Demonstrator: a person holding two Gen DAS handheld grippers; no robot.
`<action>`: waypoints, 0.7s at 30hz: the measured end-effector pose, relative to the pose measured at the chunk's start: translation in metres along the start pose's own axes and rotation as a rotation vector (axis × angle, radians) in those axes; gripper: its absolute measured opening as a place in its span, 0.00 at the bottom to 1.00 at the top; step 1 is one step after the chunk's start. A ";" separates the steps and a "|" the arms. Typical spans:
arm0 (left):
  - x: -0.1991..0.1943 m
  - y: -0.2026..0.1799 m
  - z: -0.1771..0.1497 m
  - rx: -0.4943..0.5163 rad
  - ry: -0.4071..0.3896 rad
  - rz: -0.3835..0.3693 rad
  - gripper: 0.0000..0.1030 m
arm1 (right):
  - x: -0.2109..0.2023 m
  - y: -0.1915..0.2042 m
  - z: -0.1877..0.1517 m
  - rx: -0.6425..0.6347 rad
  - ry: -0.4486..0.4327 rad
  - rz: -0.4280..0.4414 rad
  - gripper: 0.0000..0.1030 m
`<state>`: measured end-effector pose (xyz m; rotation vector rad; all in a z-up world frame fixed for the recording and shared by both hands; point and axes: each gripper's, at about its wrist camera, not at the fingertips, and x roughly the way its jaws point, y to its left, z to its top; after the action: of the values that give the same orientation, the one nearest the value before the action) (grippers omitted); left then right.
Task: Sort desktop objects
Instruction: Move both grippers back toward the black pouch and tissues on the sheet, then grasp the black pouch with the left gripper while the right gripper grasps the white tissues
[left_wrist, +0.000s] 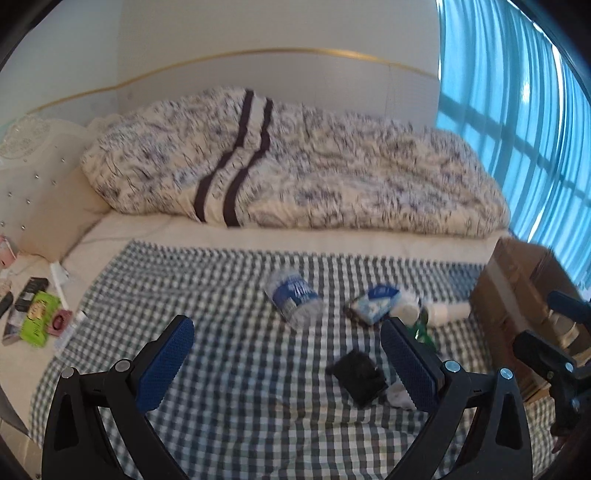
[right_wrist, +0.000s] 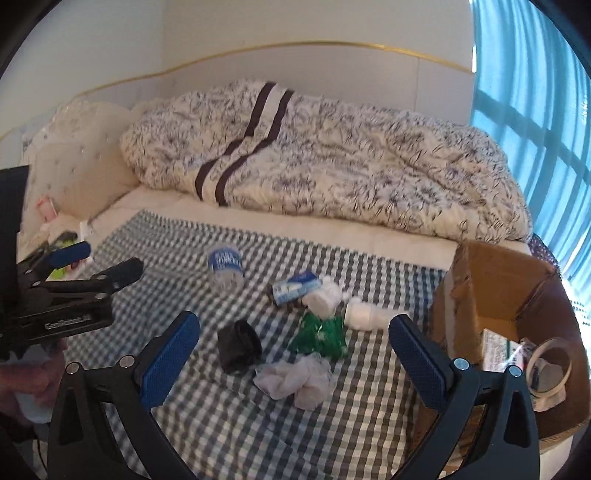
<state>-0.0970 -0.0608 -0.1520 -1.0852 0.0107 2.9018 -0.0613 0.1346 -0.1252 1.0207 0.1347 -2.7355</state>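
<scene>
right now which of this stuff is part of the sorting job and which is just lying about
Part of the job:
water bottle
blue-and-white packet
white bottle
green wrapper
black object
crumpled tissue
cardboard box

Just lying about:
duvet
pillow
clutter beside the cloth

Blue-and-white checked cloth (right_wrist: 258, 424); blue-labelled clear bottle (right_wrist: 225, 267); green packet (right_wrist: 321, 332); black, possibly plastic, wad (right_wrist: 239, 345); brown box (right_wrist: 491, 295), frame right.

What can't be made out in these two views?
- Water bottle label: motion-blurred in both views.
- Cardboard box contents: right wrist view, mostly behind the box wall and the right hand-held gripper.
- Black object: left wrist view, blurred, unidentifiable.
</scene>
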 end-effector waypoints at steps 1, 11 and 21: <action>0.008 -0.003 -0.003 0.003 0.018 -0.002 1.00 | 0.007 -0.001 -0.004 -0.002 0.013 0.005 1.00; 0.071 -0.028 -0.028 0.016 0.128 -0.045 1.00 | 0.056 -0.022 -0.037 0.023 0.120 0.022 0.99; 0.118 -0.051 -0.045 0.030 0.205 -0.063 1.00 | 0.092 -0.037 -0.065 0.044 0.225 0.071 0.80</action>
<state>-0.1540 -0.0061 -0.2628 -1.3457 0.0261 2.7140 -0.0967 0.1652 -0.2345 1.3168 0.0721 -2.5643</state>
